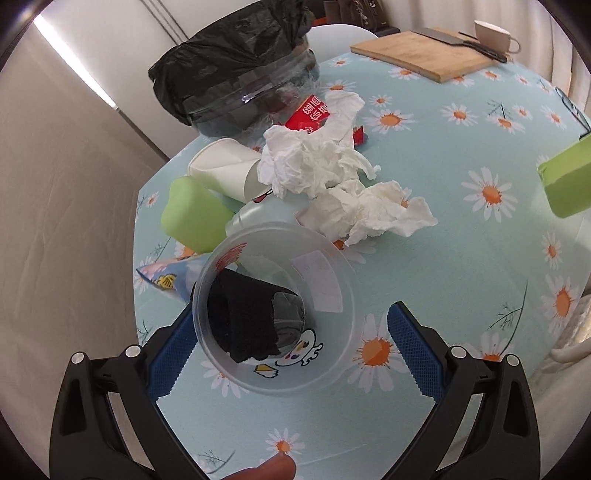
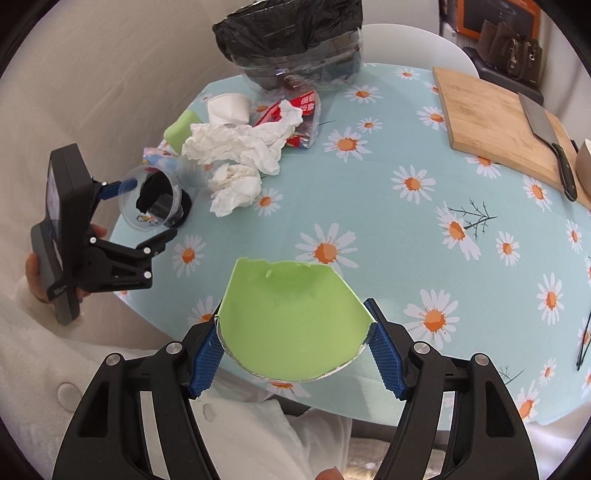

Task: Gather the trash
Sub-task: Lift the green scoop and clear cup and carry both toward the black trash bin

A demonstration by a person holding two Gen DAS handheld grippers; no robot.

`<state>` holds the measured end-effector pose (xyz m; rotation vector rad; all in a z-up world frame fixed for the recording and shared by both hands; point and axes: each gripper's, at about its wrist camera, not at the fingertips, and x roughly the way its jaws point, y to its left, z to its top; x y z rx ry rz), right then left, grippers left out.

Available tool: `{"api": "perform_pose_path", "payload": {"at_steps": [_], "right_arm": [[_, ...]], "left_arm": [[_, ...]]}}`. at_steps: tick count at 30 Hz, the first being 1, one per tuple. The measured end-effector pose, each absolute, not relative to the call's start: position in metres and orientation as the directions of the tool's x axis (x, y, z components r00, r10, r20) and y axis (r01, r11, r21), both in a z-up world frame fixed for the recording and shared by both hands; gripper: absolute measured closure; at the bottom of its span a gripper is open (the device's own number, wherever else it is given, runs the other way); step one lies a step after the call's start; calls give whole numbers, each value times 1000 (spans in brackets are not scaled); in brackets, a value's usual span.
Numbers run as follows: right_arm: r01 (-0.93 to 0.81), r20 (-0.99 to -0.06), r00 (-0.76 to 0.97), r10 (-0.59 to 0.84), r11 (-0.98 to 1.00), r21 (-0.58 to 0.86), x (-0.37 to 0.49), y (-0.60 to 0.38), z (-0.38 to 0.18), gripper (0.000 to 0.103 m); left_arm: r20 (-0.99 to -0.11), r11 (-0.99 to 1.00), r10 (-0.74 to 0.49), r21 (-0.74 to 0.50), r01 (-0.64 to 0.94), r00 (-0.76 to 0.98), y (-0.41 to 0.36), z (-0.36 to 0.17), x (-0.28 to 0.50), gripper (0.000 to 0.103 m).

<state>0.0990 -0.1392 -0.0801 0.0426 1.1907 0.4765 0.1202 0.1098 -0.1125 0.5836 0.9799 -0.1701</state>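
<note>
My left gripper (image 1: 291,350) is open around a clear plastic cup (image 1: 273,310) with black material inside; the jaws stand wide of its rim. The cup also shows in the right wrist view (image 2: 153,199). My right gripper (image 2: 291,350) is shut on a green cup piece (image 2: 291,317), held above the table's near edge; it shows in the left wrist view (image 1: 565,181). Crumpled white tissues (image 1: 332,184), a white paper cup (image 1: 225,170), a green piece (image 1: 192,214), a red wrapper (image 1: 310,112) and a blue wrapper (image 1: 166,273) lie ahead. A bin with a black bag (image 1: 236,70) stands behind them.
A wooden cutting board (image 2: 495,122) with a cleaver (image 2: 546,136) lies at the far right, beside a beige mug (image 1: 493,35). The table has a light-blue daisy cloth (image 2: 369,206). A white chair (image 2: 406,40) stands behind the bin.
</note>
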Motion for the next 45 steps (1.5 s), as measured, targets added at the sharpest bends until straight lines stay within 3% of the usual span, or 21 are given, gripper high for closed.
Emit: {"api": "perform_pose_path", "payload": {"at_steps": [8, 10, 11, 14, 22, 33, 45], "right_arm": [[-297, -880, 273, 389, 904, 307, 107, -128, -87, 37], [-296, -881, 272, 388, 904, 307, 108, -127, -87, 37], [-294, -880, 275, 388, 905, 308, 109, -128, -87, 37], [-284, -874, 283, 394, 905, 316, 109, -131, -87, 37], [-331, -853, 284, 437, 880, 341, 108, -131, -85, 37], [-428, -794, 339, 505, 834, 348, 112, -152, -63, 37], [-534, -714, 412, 566, 785, 315, 127, -185, -48, 37]], "left_arm": [[-782, 752, 197, 508, 421, 592, 108, -126, 127, 7], [-777, 724, 214, 533, 439, 591, 107, -129, 128, 14], [-774, 711, 222, 545, 444, 594, 107, -129, 128, 25], [-770, 715, 221, 545, 438, 599, 108, -120, 128, 33], [-775, 813, 180, 464, 352, 606, 120, -65, 132, 33], [-808, 932, 24, 231, 279, 589, 121, -10, 119, 32], [-774, 991, 37, 109, 75, 632, 113, 4, 89, 32]]}}
